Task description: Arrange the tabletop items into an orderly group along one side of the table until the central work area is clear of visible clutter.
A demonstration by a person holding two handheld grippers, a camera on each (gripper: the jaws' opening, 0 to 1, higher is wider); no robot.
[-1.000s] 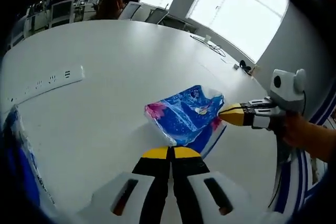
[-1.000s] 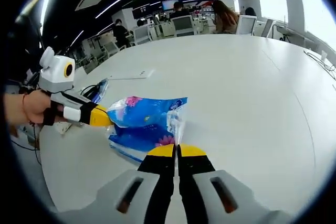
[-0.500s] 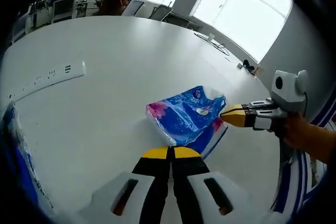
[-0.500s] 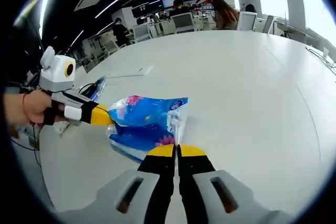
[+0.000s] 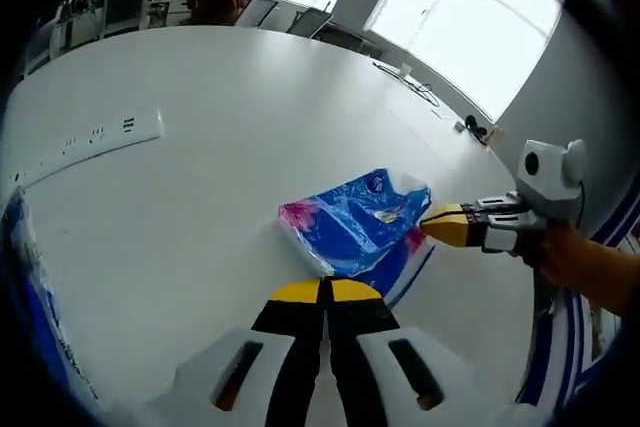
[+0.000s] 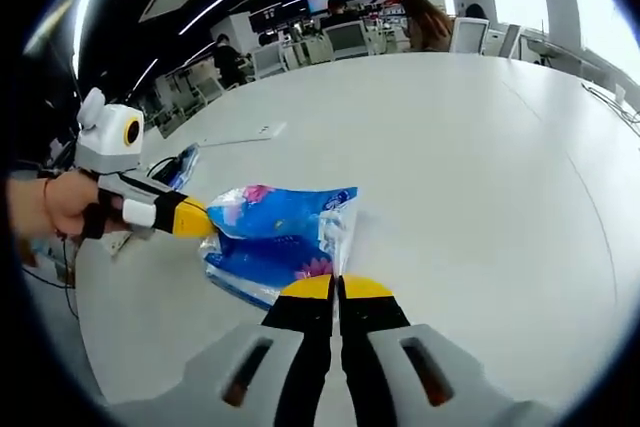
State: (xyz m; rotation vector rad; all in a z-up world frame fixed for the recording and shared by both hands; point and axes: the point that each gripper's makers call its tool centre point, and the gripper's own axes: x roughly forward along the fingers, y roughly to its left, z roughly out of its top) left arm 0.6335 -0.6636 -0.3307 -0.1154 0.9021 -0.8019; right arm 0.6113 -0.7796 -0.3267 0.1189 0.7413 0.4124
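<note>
Left tool (image 5: pixel 324 290), seen in left gripper view: yellow-tipped black jaws pressed together, pinching the near edge of a crinkly blue plastic pack w/ pink flower print (image 5: pixel 352 223). The pack lies on a big white round-edged surface (image 5: pixel 230 117), toward the near side, w/ what looks like a second flat blue pack (image 5: pixel 398 262) under it, sticking out on the right. Right tool (image 5: pixel 432 223) comes in from the right, its yellow tip touching the pack's clear, wrinkled end; a hand (image 5: pixel 590 269) holds it. Whether that tip clamps the plastic can't be told from here.

Right gripper view: right tool (image 6: pixel 336 288) w/ jaws closed together on the pack's (image 6: pixel 280 219) clear plastic end, just in front of the tips. Left tool (image 6: pixel 203 222) enters from the left, yellow tip against the opposite edge of the pack, gripped by a hand (image 6: pixel 55 205). So the pack sits between the two tools, one at each end, resting on the surface (image 6: pixel 470 157).

Also on the surface: a long white power strip (image 5: pixel 85 143) well apart from the pack, toward the far left; another blue-and-clear plastic pack (image 5: pixel 30 287) at the left edge of left gripper view. Cables (image 5: pixel 405 80) lie near the far rim by the bright windows (image 5: pixel 480 17). Office chairs and seated people (image 6: pixel 425 22) beyond the surface.
</note>
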